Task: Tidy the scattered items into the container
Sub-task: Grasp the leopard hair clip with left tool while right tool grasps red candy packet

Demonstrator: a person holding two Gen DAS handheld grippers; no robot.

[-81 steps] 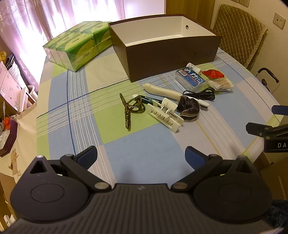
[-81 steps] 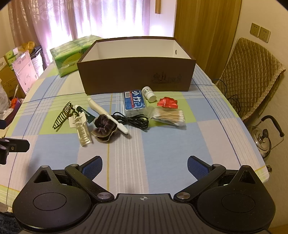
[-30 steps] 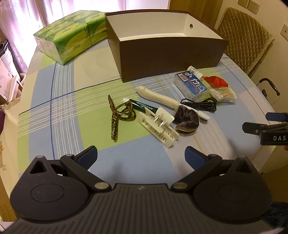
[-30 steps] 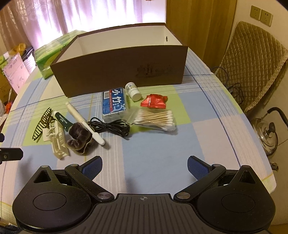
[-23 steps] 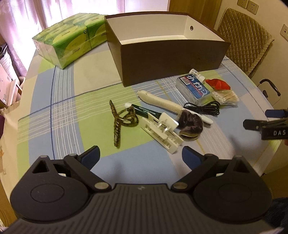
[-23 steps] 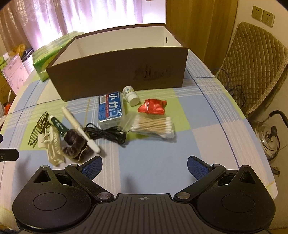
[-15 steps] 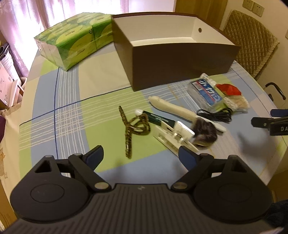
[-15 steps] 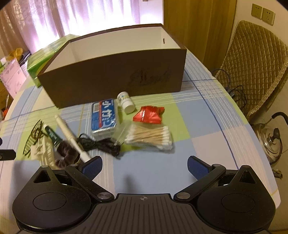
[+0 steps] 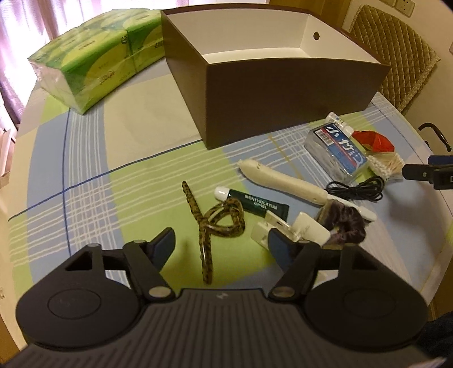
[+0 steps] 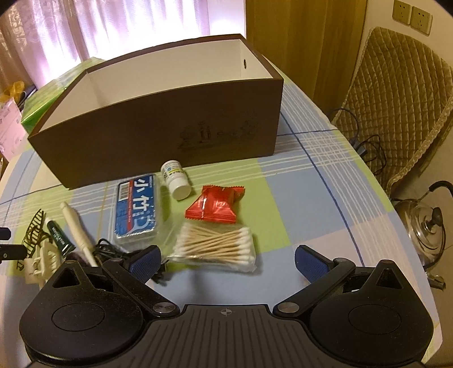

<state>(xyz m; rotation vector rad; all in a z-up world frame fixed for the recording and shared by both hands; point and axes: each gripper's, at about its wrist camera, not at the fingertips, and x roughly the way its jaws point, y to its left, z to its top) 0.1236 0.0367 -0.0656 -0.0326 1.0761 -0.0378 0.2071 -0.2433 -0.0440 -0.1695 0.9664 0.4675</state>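
Left tongs [image 9: 220,243]: jaws have just been narrowing, nothing gripped; spotted hair clip [image 9: 211,223] lies between them; stiff, light, springy; take its long bar.
Right tongs [image 10: 226,259]: wide apart, empty; cotton-swab bag [image 10: 215,246] just ahead; soft, slippery; pinch mid-bundle; brown box [image 10: 158,124] behind, nothing visible inside.

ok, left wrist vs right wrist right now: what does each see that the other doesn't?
Left wrist only: the whole leopard-print hair clip between the open fingers of the left hand-held gripper, which have just been closing, not yet touching it; also the brown scrunchie.

Right wrist only: the kettle on the floor, wall sockets, and the right hand-held gripper open above the cotton swabs.

Both: brown box, tissue packs, blue floss case, red packet, quilted chair.
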